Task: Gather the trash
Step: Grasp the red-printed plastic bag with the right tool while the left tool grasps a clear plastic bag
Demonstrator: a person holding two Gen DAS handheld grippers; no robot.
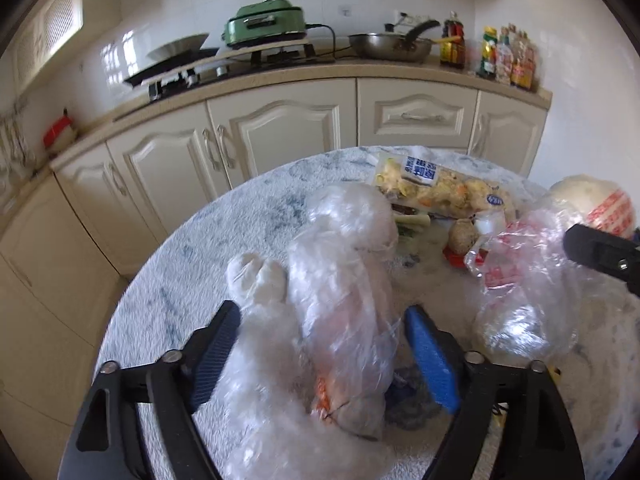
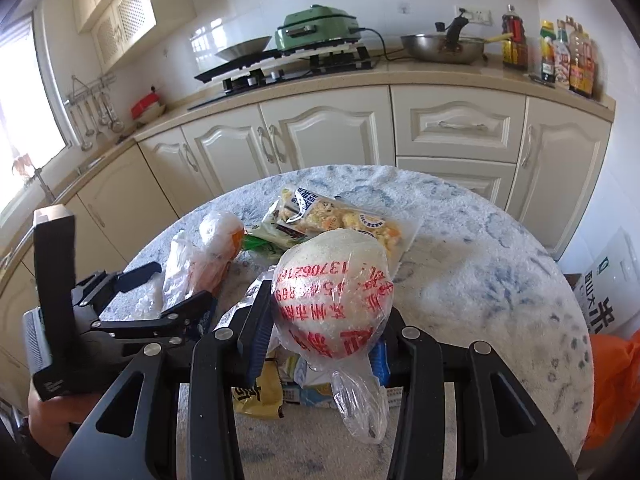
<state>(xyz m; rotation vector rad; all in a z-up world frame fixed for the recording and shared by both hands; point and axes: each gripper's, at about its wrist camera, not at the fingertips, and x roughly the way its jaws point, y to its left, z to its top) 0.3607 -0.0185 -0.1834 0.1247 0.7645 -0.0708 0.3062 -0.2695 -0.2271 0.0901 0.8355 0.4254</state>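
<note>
A round table [image 1: 180, 240] under a fluffy blue-white cover holds a heap of trash. My left gripper [image 1: 324, 352] is open, its blue pads on either side of a clear plastic bag [image 1: 340, 300] with white and orange contents; the right pad stands slightly off it. The right wrist view shows that gripper [image 2: 172, 288] around the same bag [image 2: 200, 256]. My right gripper [image 2: 318, 344] is shut on a round white bag with red print [image 2: 332, 292], whose loose tail hangs below. One of its fingers [image 1: 600, 248] shows in the left wrist view. A snack packet [image 2: 344, 220] lies behind.
A yellow wrapper [image 2: 260, 396] and cartons lie under the right gripper. Cream cabinets [image 2: 320, 136] and a counter with a stove, green cooker [image 2: 316, 28], pan and bottles run behind the table. An orange bag [image 2: 612, 380] and a box [image 2: 608, 280] sit at right.
</note>
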